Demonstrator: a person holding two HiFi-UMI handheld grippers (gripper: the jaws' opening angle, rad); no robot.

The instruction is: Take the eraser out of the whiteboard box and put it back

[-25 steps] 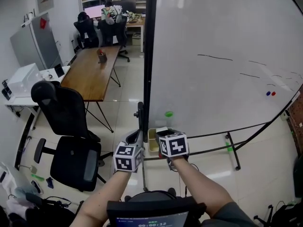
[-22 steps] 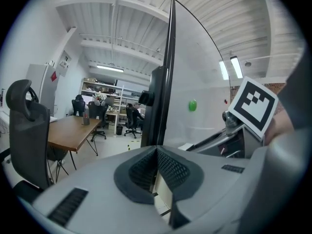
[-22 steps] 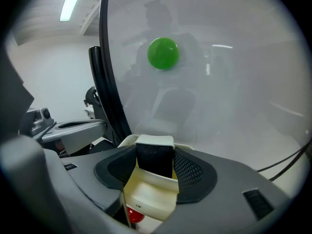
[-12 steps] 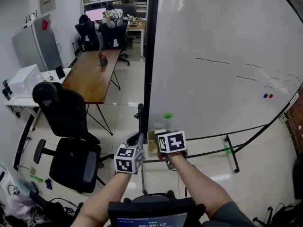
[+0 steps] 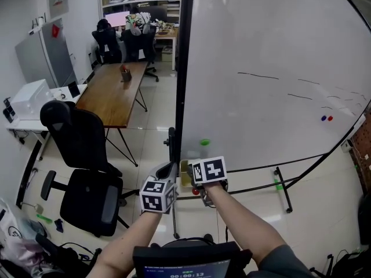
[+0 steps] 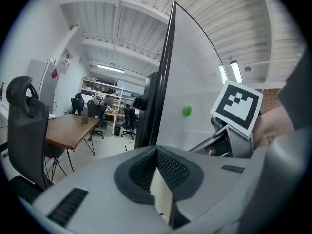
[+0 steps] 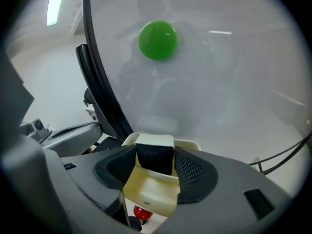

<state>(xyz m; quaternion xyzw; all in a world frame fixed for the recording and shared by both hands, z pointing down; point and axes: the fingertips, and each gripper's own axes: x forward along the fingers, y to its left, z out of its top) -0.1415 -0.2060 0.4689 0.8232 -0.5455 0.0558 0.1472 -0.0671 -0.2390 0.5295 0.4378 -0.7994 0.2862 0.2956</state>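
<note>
The eraser (image 7: 153, 141), white on top with a black felt body, stands upright in the cream whiteboard box (image 7: 148, 195). My right gripper (image 7: 154, 161) is shut on it, one pad against each side. The box (image 5: 185, 173) hangs at the whiteboard's lower left corner, below a green magnet (image 5: 204, 142). In the left gripper view a thin cream wall of the box (image 6: 163, 199) is pinched between the pads of my left gripper (image 6: 158, 179). In the head view both marker cubes hide the jaws; the right one (image 5: 208, 171) is over the box, the left one (image 5: 156, 194) beside it.
The whiteboard (image 5: 272, 68) stands on a black frame with floor legs (image 5: 284, 190). A black office chair (image 5: 87, 161) is at the left, a wooden table (image 5: 113, 88) behind it. Red and blue magnets (image 5: 326, 119) sit far right. A red ball (image 7: 142, 212) shows under the box.
The right gripper has tipped a little over the box without shifting away from it. The left gripper keeps its place.
</note>
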